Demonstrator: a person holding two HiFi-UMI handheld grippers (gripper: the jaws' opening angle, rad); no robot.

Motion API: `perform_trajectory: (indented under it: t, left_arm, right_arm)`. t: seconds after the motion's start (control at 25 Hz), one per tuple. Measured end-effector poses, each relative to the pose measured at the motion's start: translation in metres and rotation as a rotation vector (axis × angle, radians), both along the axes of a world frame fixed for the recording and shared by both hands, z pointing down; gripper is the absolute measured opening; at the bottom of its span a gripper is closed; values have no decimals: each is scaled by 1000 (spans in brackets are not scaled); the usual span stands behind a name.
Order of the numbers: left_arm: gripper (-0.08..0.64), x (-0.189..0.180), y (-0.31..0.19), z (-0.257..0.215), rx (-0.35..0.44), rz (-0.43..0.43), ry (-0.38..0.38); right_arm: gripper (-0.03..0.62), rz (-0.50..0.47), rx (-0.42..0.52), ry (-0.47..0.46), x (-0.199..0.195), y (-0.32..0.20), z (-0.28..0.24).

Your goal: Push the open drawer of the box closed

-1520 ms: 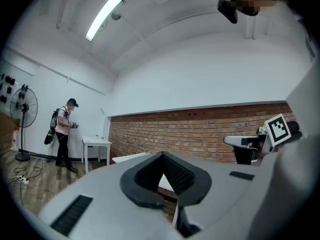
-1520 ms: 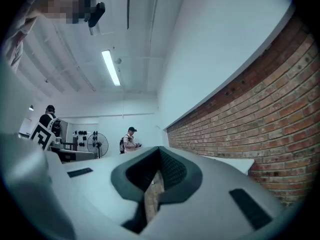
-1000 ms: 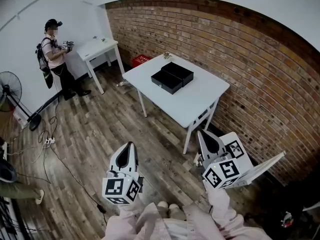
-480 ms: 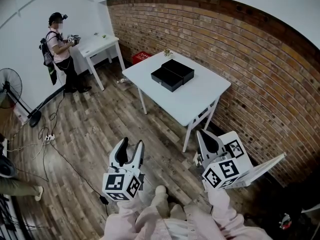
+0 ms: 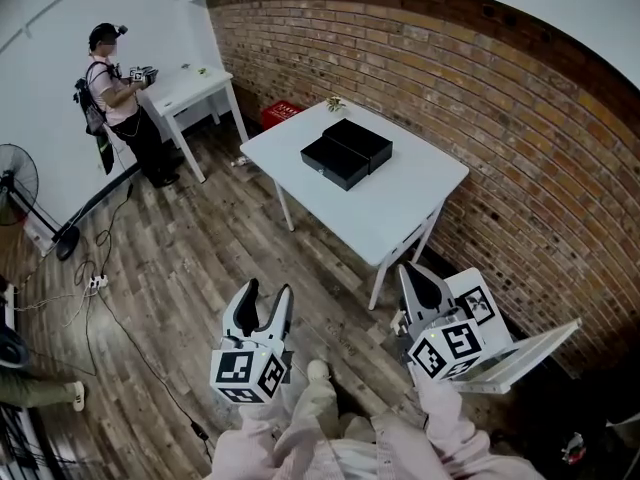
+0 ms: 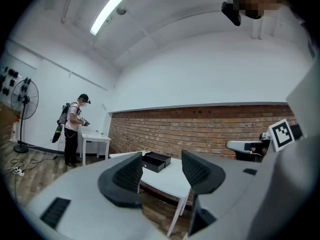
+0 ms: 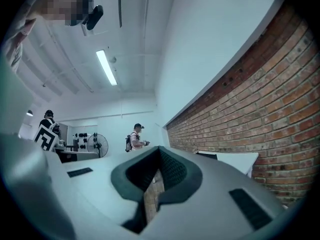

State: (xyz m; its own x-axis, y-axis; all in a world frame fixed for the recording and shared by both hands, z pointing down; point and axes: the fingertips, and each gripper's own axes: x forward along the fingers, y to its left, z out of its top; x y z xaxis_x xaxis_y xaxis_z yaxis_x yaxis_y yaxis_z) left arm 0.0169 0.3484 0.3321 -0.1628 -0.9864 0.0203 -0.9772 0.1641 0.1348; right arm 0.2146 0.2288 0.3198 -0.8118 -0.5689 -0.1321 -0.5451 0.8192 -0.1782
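Note:
A black box [image 5: 358, 140] sits near the far side of a white table [image 5: 400, 208], its open drawer [image 5: 330, 163] pulled out toward the table's left edge. Both grippers hang well short of the table, over the wooden floor. My left gripper [image 5: 267, 294] is at lower left; its jaws are opening, with nothing between them. In the left gripper view the box [image 6: 156, 160] shows far off between the spread fingers [image 6: 129, 173]. My right gripper [image 5: 420, 280] is by the table's near leg, shut and empty. In the right gripper view its pads [image 7: 172, 170] meet.
A brick wall [image 5: 520, 118] runs behind the table. A person [image 5: 115, 88] stands at a second small white table [image 5: 195, 88] at the far left. A fan [image 5: 15, 183], floor cables [image 5: 100, 288], a red crate [image 5: 280, 118] and a leaning white panel [image 5: 525, 353] are around.
The left gripper's jaws have gone from shut to wide apart. The right gripper stayed shut. The head view has shifted slightly, and the distant person has moved closer to the small table.

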Motion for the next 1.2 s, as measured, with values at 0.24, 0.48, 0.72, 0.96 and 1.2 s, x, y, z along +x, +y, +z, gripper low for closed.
perform_trajectory:
  t: [0.24, 0.48, 0.72, 0.96, 1.2]
  left_arm:
    - [238, -43, -52, 11, -33, 14, 15]
    - [238, -81, -108, 21, -64, 54, 23]
    - [238, -117, -156, 34, -92, 91, 45]
    - [229, -146, -202, 46, -125, 137, 60]
    - [216, -168, -240, 57, -146, 182, 52]
  right_arm:
    - [2, 17, -31, 8, -40, -50, 11]
    - [2, 41, -58, 20, -80, -94, 20]
    - [2, 63, -77, 36, -119, -134, 30]
    - [2, 100, -95, 48, -148, -173, 38]
    - [2, 127, -97, 58, -169, -200, 46]
